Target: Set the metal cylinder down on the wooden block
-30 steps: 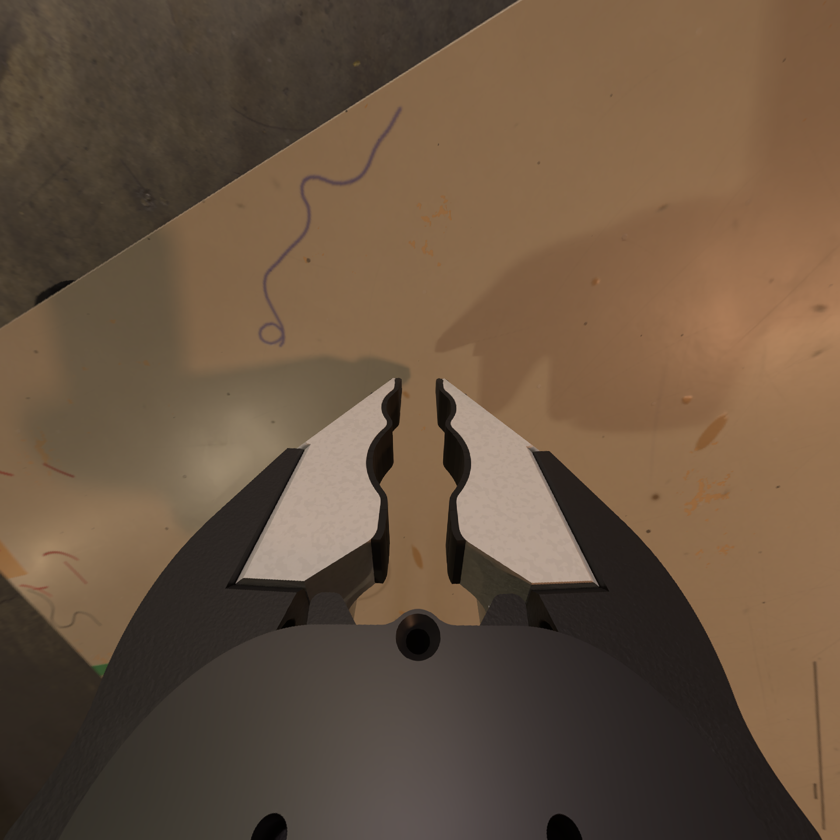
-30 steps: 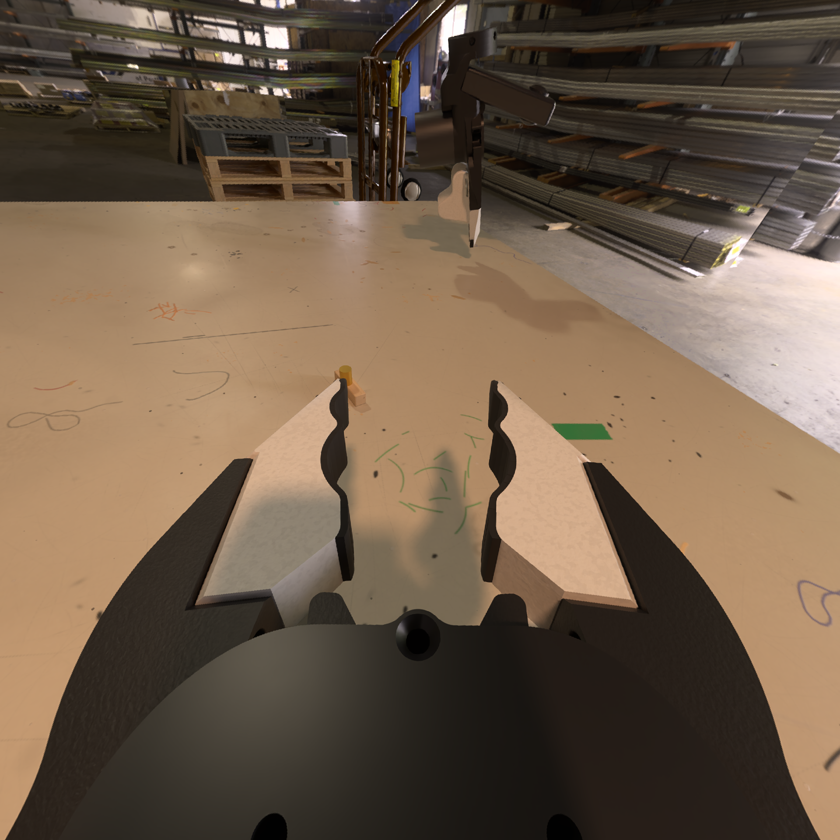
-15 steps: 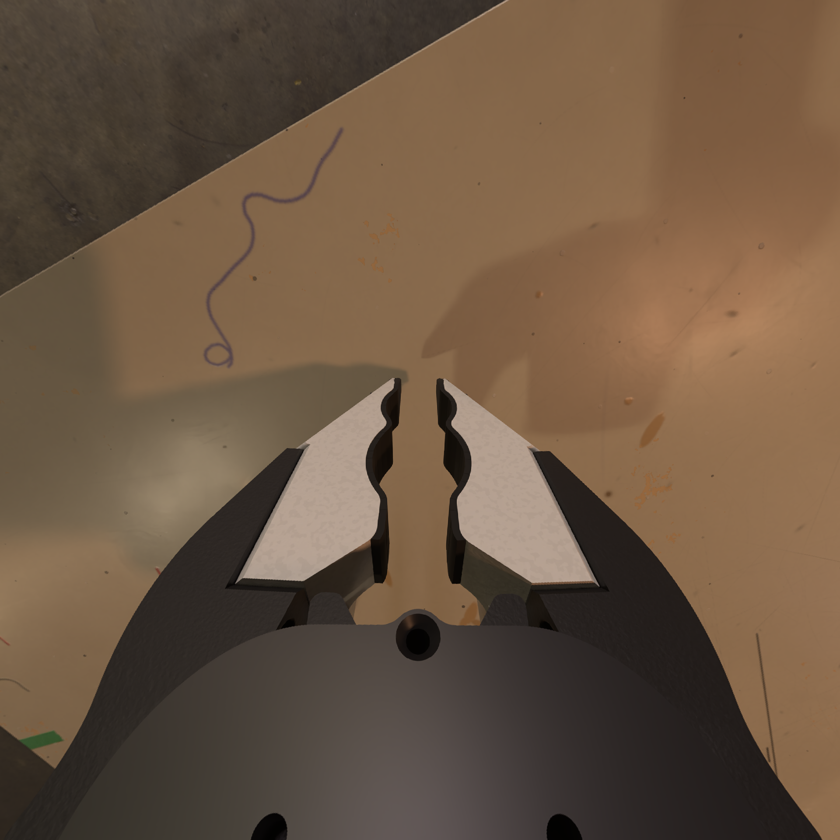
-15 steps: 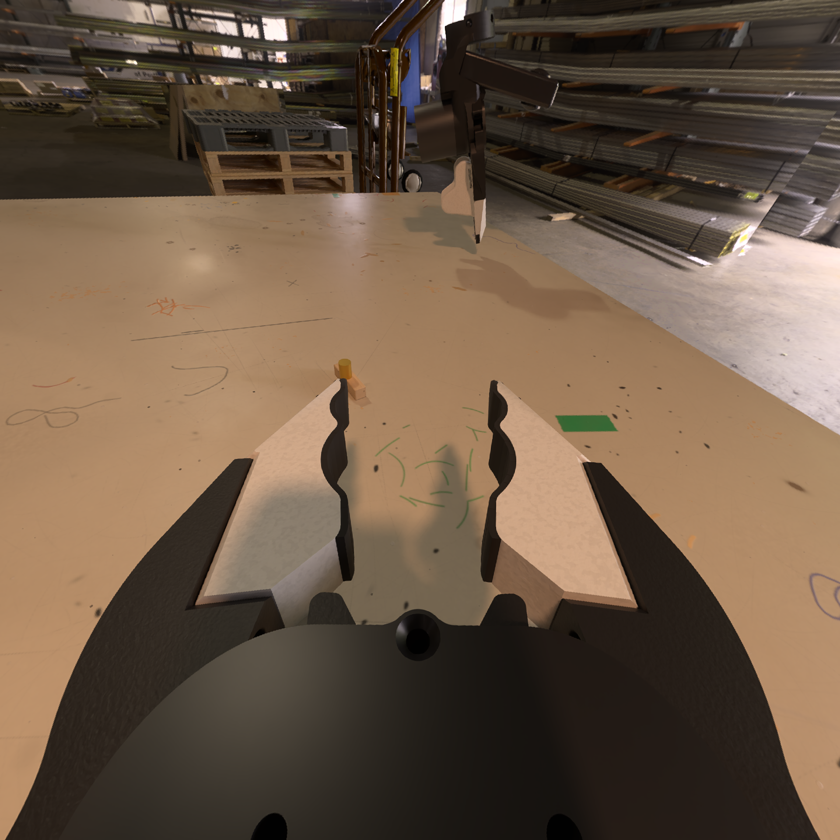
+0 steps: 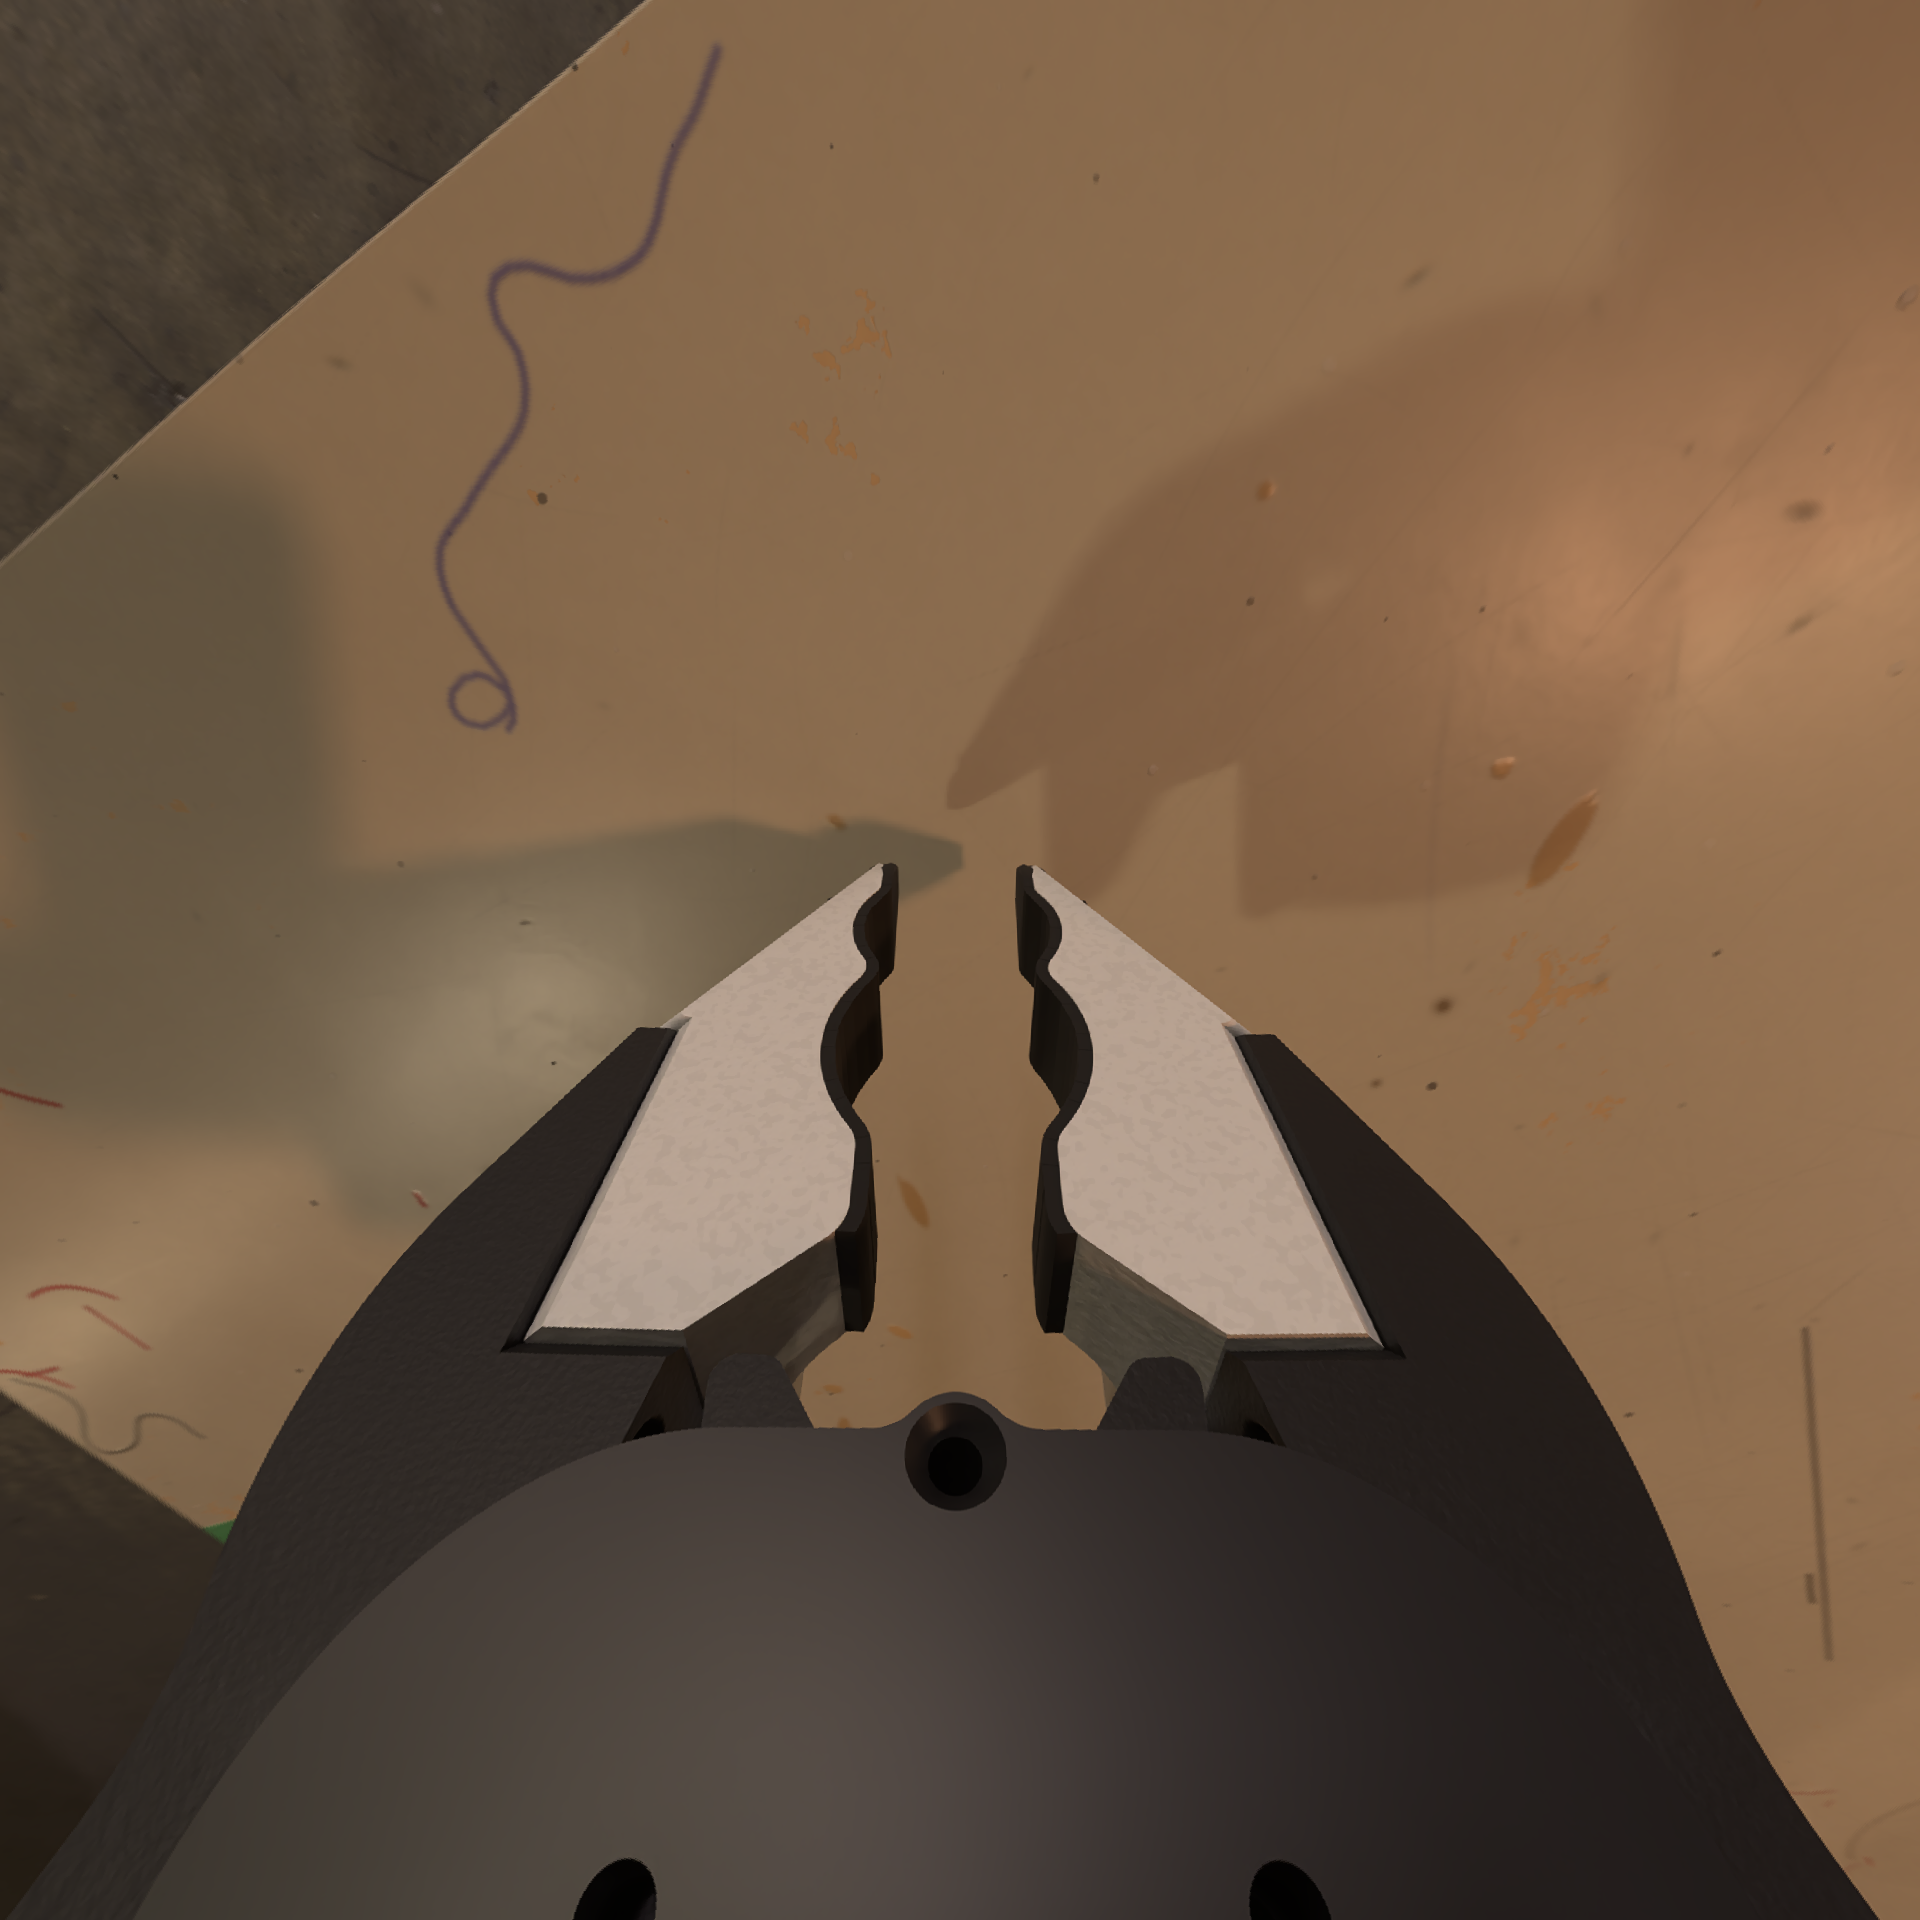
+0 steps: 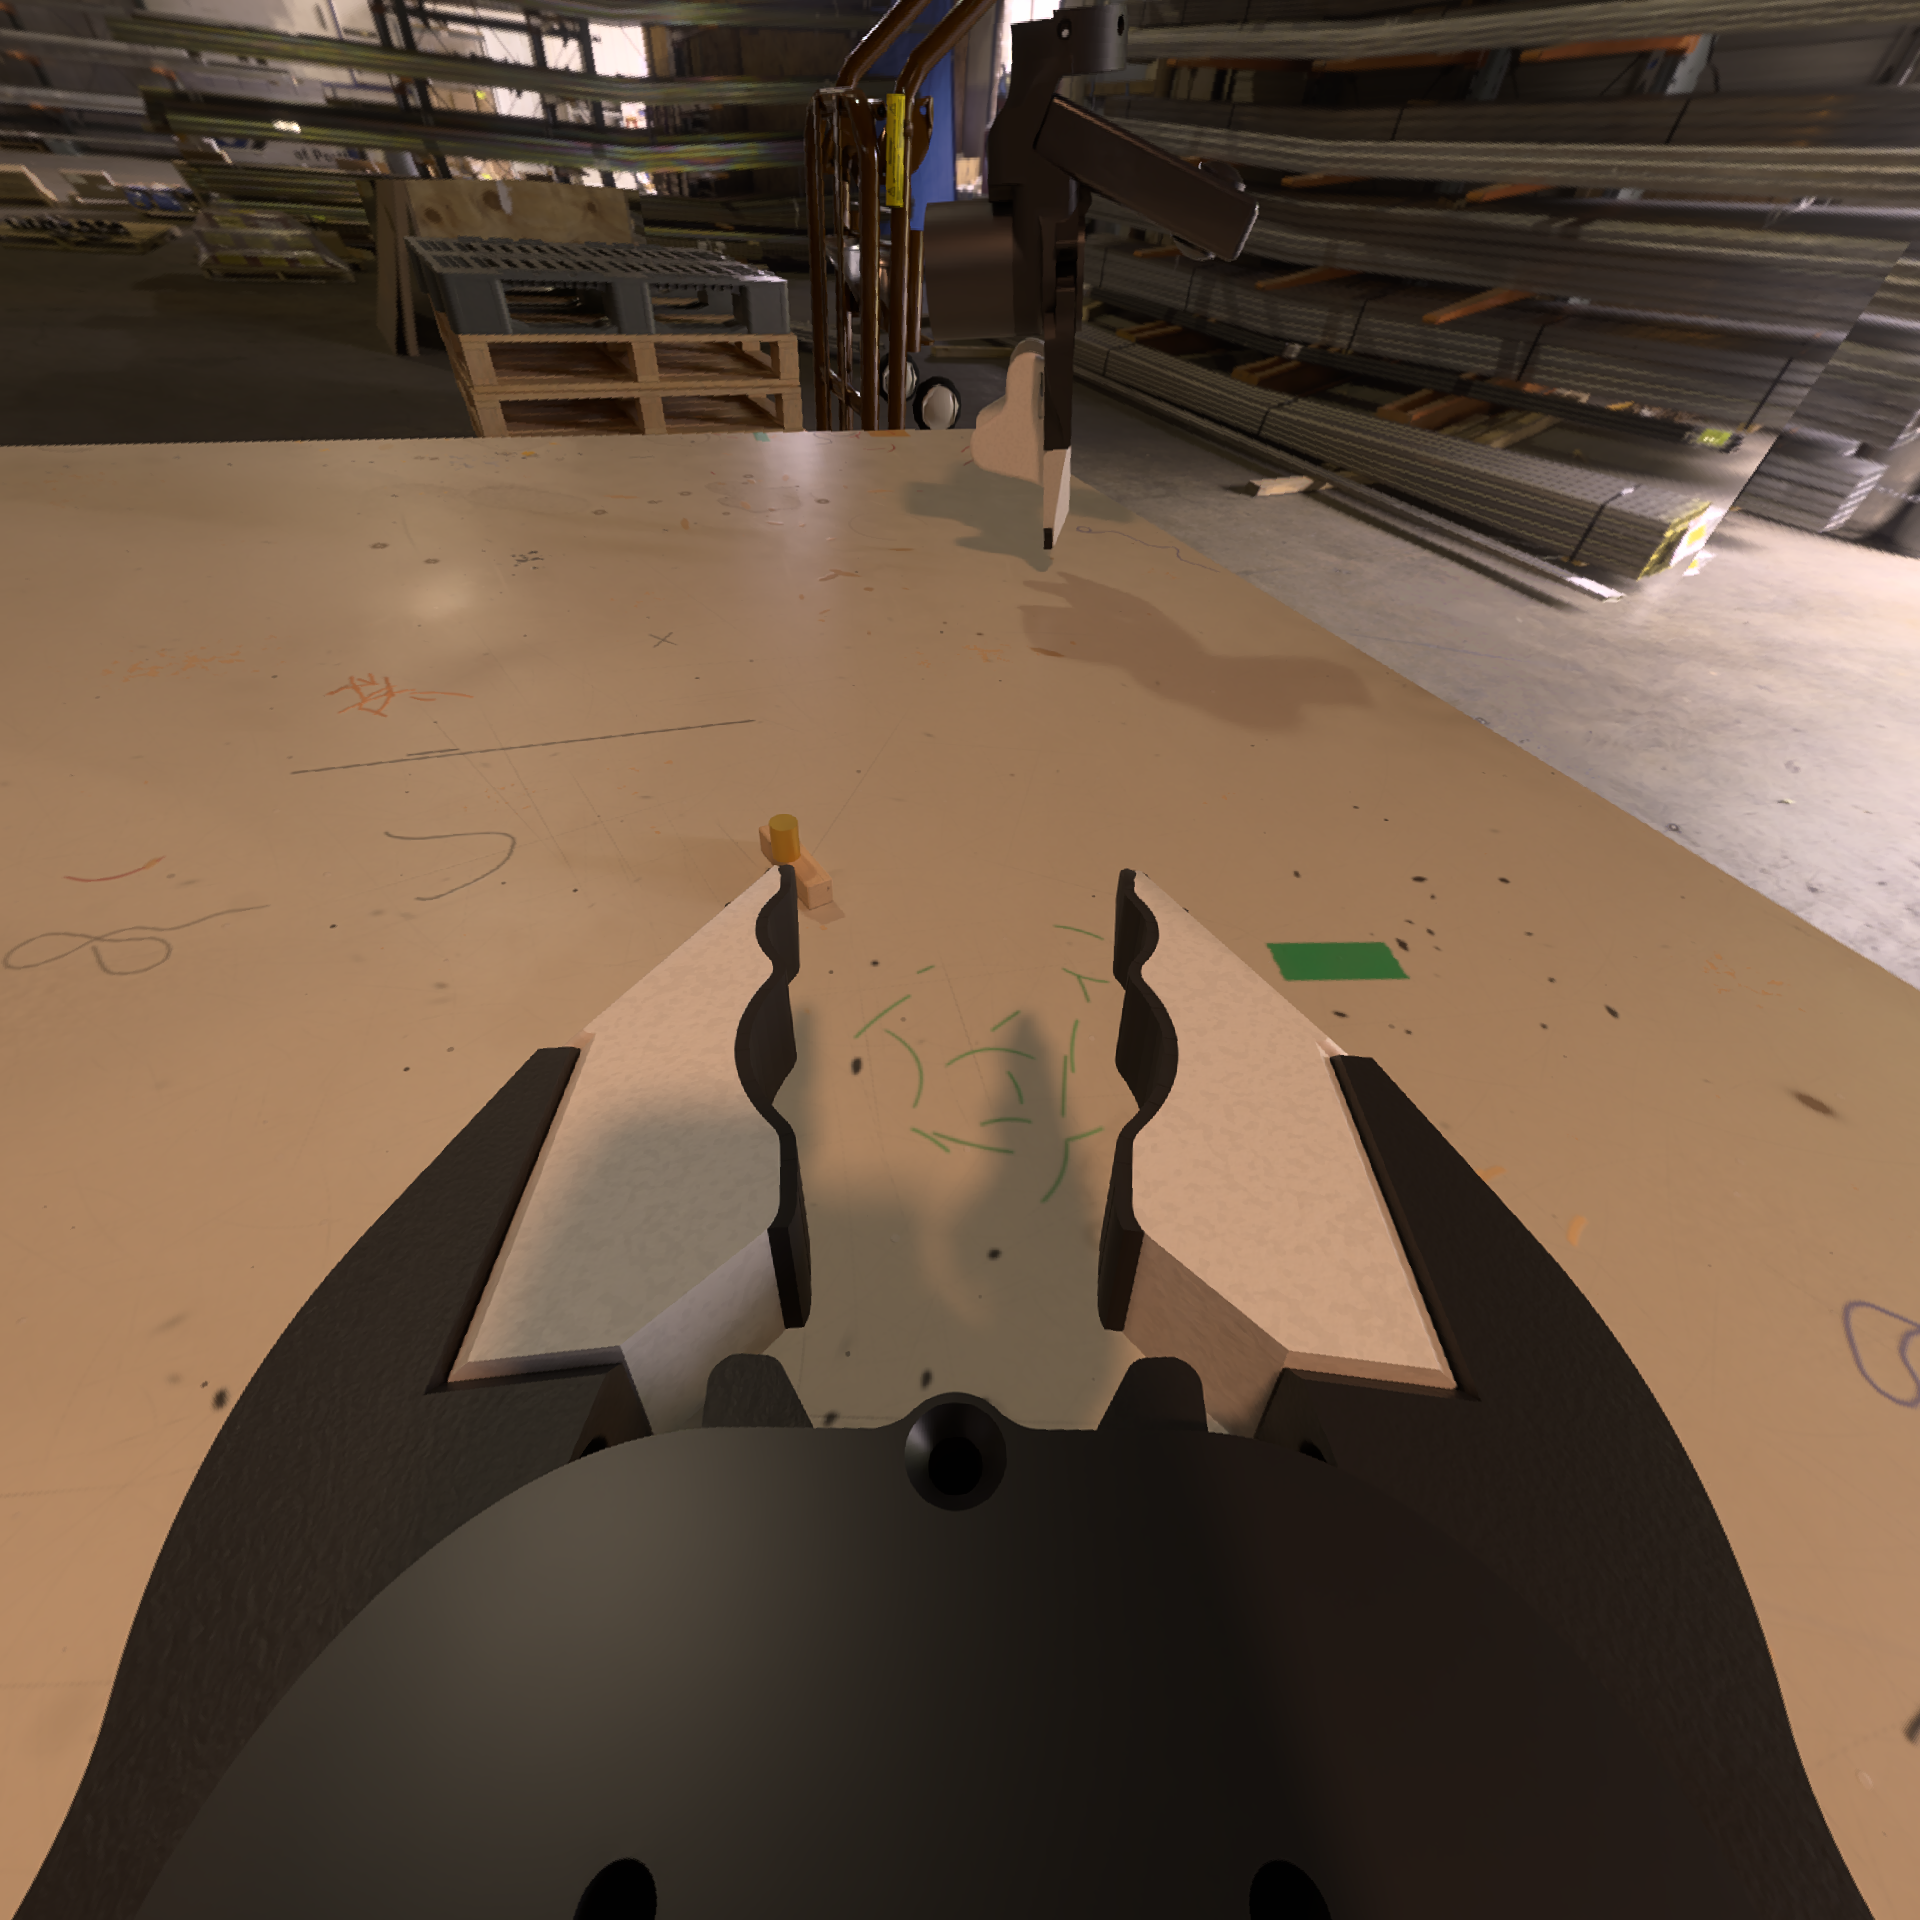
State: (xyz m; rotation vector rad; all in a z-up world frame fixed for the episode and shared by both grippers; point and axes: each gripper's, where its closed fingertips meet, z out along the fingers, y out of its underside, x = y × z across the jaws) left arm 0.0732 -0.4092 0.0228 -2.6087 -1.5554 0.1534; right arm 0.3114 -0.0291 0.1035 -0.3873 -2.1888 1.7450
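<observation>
A small golden metal cylinder stands upright on the table in the right wrist view. A small pale wooden block lies just in front of it, right at my right gripper's left fingertip; I cannot tell whether the two touch. My right gripper is open and empty, low over the table, short of both. My left gripper points down at bare table, its jaws a narrow gap apart with nothing between them. It also shows in the right wrist view, hanging over the far right table edge.
The tan table bears scribbles and a green patch to the right of my right gripper. The table edge and grey floor lie to the upper left in the left wrist view. Pallets and racks stand beyond the table.
The left gripper's jaws have opened slightly. The left gripper has drifted over the table: its view shifted one way, then back. The right gripper, cylinder and block have barely moved.
</observation>
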